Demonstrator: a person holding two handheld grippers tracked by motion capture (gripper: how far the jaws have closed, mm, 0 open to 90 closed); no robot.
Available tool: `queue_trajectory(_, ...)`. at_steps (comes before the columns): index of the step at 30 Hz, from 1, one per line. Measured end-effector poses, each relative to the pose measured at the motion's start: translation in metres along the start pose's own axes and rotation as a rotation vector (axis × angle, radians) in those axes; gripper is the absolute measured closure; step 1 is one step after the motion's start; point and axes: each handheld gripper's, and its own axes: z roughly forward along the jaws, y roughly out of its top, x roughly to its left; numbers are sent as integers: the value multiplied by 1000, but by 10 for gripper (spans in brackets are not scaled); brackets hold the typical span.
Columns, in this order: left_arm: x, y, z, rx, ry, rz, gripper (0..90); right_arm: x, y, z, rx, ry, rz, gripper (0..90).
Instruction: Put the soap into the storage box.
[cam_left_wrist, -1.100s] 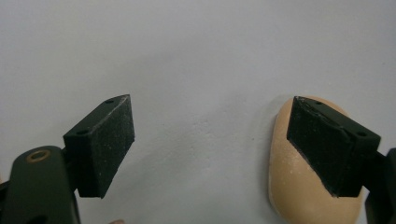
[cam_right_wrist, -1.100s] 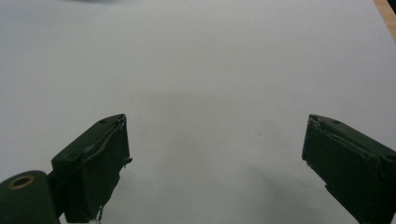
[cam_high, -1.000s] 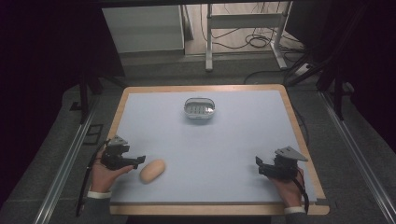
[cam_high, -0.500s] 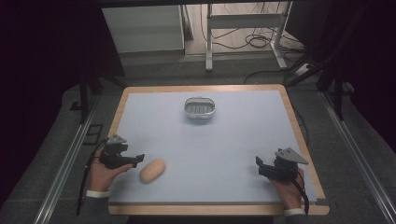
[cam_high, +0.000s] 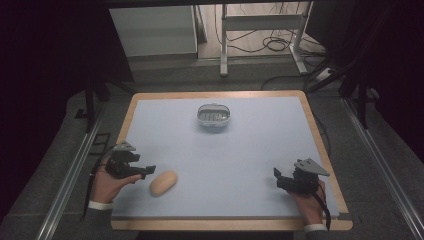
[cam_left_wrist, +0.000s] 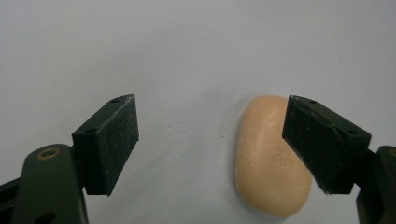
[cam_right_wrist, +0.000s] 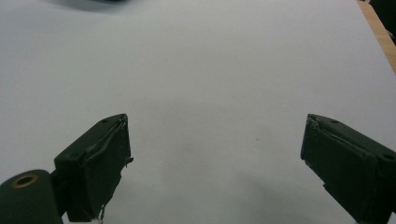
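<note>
The left gripper (cam_high: 145, 171) sits near the tabletop's (cam_high: 260, 150) front-left corner, jaws spread wide. In the left gripper view its right jaw overlaps the edge of a tan bun (cam_left_wrist: 271, 156); whether they touch cannot be told. The bun lies on the tabletop just beside that gripper. The right gripper (cam_high: 278, 176) rests near the front-right corner, jaws apart with nothing between them. A metal tin (cam_high: 213, 116) stands near the middle of the far edge.

Matt bread roll (cam_left_wrist: 268, 158), wooden-edged table (cam_high: 320, 135)
</note>
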Motion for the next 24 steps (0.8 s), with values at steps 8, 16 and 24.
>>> queue_trajectory(8, -13, 11, 4, 55, -25, 69, 182, 1, 0, -1, -8, -5, -10, 85)
queue_trajectory(16, -19, 13, 8, 85, -43, 105, 181, 1, 0, -1, -7, -5, -12, 85)
queue_trajectory(24, -29, 16, 14, 113, -54, 140, 171, 2, 0, -1, -7, -10, -14, 85)
